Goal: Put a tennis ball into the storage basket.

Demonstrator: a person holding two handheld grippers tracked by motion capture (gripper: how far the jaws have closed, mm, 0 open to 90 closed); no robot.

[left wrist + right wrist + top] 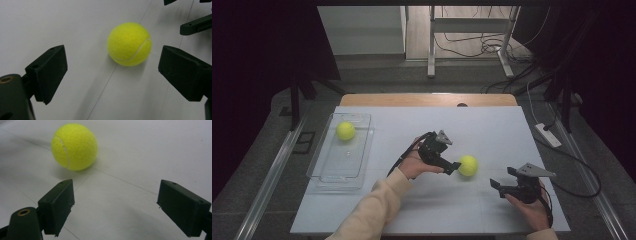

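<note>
L tool [112,72] jaws spread, tennis ball [129,44] on bench [492,125] just ahead. R tool [115,207] spread, holding nothing. No legible markings on ball.

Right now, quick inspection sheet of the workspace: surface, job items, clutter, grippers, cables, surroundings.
Surface: white table top, faint seam lines, wooden edge at the far side.
Job's things: one tennis ball loose on the table mid-right; a second tennis ball inside the clear plastic tray at the left, near its far end.
Clutter: nothing seen.
Grippers: left gripper open, jaws pointed at the loose ball and close to it, no contact seen; right gripper open, further right, apart from the ball.
Cables: one trails from each gripper; more on the floor, with a white power strip at the right.
Surroundings: dark curtains on both sides, a metal frame beyond the table.
</note>
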